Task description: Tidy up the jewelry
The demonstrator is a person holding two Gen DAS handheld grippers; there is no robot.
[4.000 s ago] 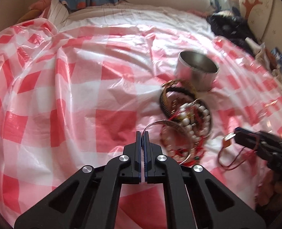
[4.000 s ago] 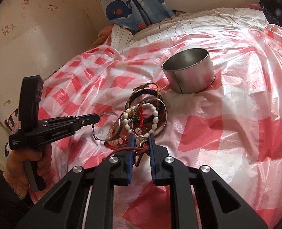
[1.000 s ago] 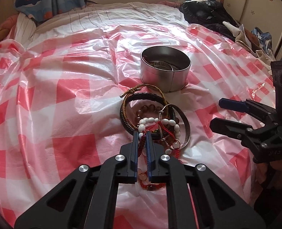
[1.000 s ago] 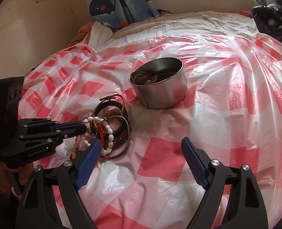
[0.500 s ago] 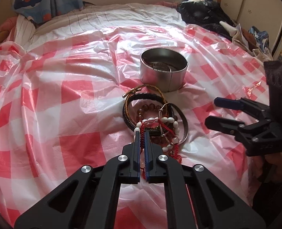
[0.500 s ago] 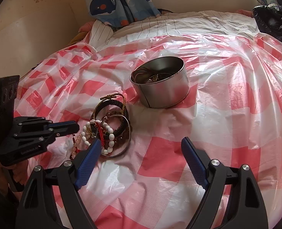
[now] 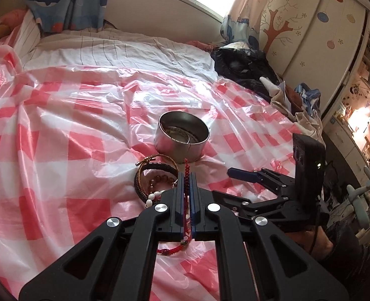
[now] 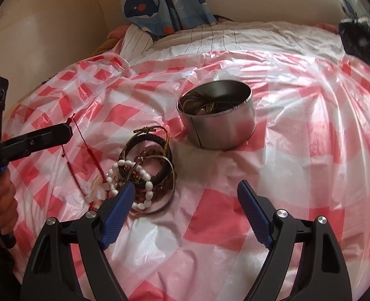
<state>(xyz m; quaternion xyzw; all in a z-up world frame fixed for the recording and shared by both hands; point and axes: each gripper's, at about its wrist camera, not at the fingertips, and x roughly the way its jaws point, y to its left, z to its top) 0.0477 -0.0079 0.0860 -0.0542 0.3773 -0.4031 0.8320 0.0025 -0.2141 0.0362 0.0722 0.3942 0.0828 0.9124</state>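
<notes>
Left gripper (image 7: 187,175) clamps red cord bracelet (image 8: 81,135); right gripper (image 8: 186,190) closing, empty; no legible writing

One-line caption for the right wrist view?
Left gripper lifts a red braided cord bracelet from the bracelet pile near the round steel tin.

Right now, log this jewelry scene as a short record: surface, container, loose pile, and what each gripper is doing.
surface: red-and-white checked plastic sheet spread over a bed
container: round metal tin, open top, some jewelry already inside
loose pile: bracelets heaped on the sheet in front of the tin, among them a white bead strand and a dark braided band
left gripper: shut on a red cord bracelet, which hangs from the fingers down to the pile
right gripper: wide apart and closing, nothing between the fingers, beside the pile
</notes>
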